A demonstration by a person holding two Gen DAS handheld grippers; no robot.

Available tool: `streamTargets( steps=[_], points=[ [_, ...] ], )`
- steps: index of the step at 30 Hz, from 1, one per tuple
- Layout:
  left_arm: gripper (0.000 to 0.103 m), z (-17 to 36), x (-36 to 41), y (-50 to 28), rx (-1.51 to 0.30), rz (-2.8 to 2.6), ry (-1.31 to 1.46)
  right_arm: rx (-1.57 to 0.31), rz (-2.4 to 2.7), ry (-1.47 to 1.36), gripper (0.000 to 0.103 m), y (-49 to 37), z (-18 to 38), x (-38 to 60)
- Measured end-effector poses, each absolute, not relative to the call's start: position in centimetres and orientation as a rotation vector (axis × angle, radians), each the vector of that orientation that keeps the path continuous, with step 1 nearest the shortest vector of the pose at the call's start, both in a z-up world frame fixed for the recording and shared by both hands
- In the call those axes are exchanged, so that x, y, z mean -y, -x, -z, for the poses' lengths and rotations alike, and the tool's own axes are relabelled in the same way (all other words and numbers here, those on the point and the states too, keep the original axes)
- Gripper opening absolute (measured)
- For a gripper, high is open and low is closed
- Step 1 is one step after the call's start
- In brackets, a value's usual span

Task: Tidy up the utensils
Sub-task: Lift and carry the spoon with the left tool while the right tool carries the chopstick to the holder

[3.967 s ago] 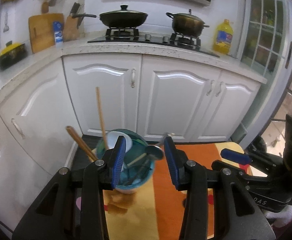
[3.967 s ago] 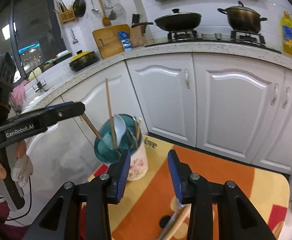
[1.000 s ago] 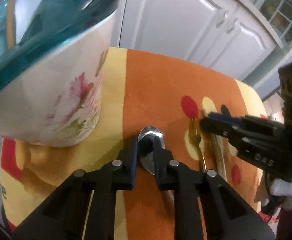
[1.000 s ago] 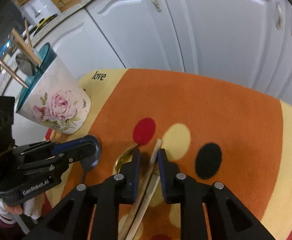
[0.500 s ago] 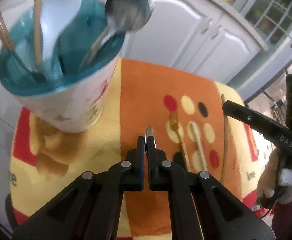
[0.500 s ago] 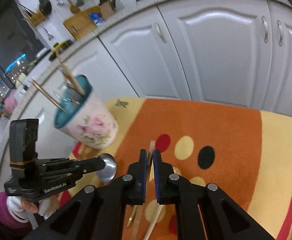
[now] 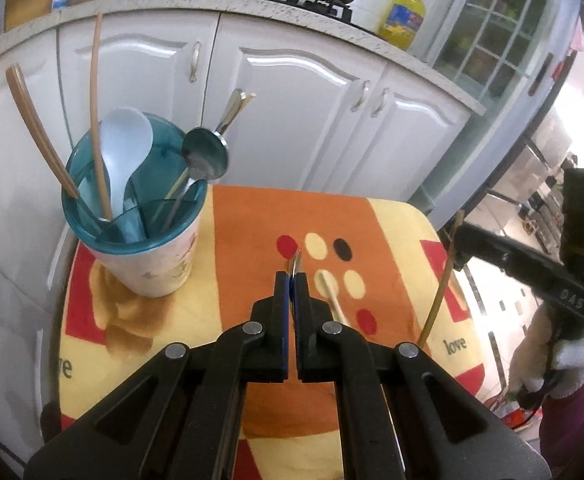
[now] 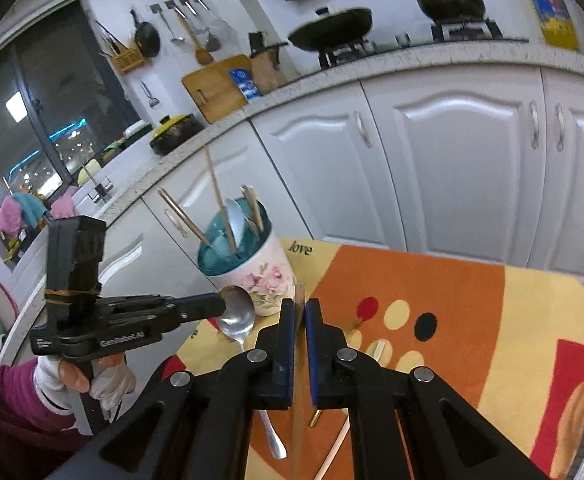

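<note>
Nearest me in the left wrist view, my left gripper (image 7: 292,276) has its jaws pressed together on a metal spoon (image 7: 295,259), seen edge-on at the tips; in the right wrist view that spoon's bowl (image 8: 236,314) hangs at 9 o'clock. My right gripper (image 8: 299,308) pinches a pale chopstick (image 8: 300,380) that runs down between the pads towards 6 o'clock. Both sets of jaws have just been closing, each with its utensil between them.

Beyond the tips lies the orange and yellow cloth (image 7: 248,240), with a light-handled utensil (image 7: 330,292) on the dots just beside the left tips. At 10 o'clock stands the floral cup with a teal rim (image 7: 132,236). It holds a white plastic spoon (image 7: 126,144), a ladle (image 7: 204,154) leaning over the rim, and several chopsticks (image 7: 96,120).

A second ago both grippers sat low at the cloth, the spoon and chopstick lying flat; now both utensils are lifted clear and the cup sits lower in view. Farthest, white cabinets (image 7: 292,112).
</note>
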State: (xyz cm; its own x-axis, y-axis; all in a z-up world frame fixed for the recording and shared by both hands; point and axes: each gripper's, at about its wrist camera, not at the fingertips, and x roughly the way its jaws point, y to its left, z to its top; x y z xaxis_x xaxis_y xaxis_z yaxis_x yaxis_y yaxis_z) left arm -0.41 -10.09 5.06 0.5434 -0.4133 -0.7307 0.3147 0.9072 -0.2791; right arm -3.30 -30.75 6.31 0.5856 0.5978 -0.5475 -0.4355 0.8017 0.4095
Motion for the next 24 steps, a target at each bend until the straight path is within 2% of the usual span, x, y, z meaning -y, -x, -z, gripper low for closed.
streamTargets(
  steps=[11, 24],
  points=[
    [0.000, -10.8, 7.3, 2.5, -0.780, 0.423, 0.121, -0.601, -0.634, -0.192, 0.005, 5.4, -11.5, 30.4],
    [0.000, -19.4, 0.5, -0.8, -0.592, 0.244, 0.109, -0.435, -0.716, -0.040, 0.005, 3.0, -21.4, 24.8]
  ],
)
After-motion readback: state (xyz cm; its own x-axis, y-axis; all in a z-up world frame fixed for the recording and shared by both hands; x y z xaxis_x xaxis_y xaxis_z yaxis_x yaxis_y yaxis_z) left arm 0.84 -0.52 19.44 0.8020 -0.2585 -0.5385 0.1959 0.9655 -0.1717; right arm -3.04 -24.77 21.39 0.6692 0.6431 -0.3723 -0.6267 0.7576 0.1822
